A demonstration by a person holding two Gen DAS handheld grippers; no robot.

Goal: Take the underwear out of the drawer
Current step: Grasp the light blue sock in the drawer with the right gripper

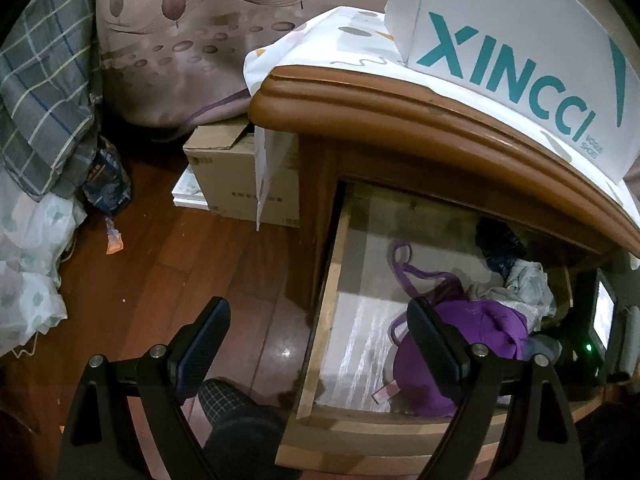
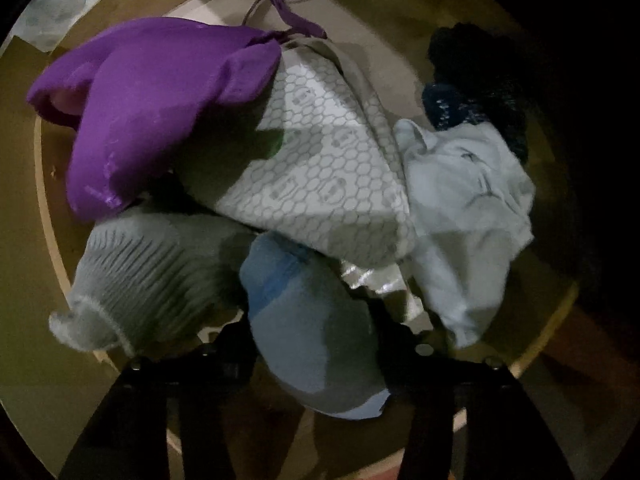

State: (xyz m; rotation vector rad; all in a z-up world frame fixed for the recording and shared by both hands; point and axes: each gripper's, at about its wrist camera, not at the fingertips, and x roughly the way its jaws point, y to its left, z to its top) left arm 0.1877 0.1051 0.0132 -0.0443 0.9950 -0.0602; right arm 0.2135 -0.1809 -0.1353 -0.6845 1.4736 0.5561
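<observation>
The wooden drawer (image 1: 324, 312) is pulled open and holds a heap of underwear. A purple bra (image 1: 476, 336) lies on top, also in the right wrist view (image 2: 148, 112). Beside it lie a white hexagon-patterned piece (image 2: 320, 168), a pale blue piece (image 2: 464, 208), a grey ribbed piece (image 2: 152, 268) and dark pieces (image 2: 476, 92). My left gripper (image 1: 320, 344) is open and empty above the drawer's left front corner. My right gripper (image 2: 316, 344) is down in the heap with a grey-blue piece (image 2: 316, 320) between its fingers; the fingertips are hidden.
A white XINCCI shoe box (image 1: 520, 64) stands on the cloth-covered cabinet top (image 1: 400, 92). A cardboard box (image 1: 240, 176) sits on the wooden floor (image 1: 168, 264) left of the cabinet. Bedding (image 1: 44, 120) hangs at the left. A slippered foot (image 1: 236, 416) is below.
</observation>
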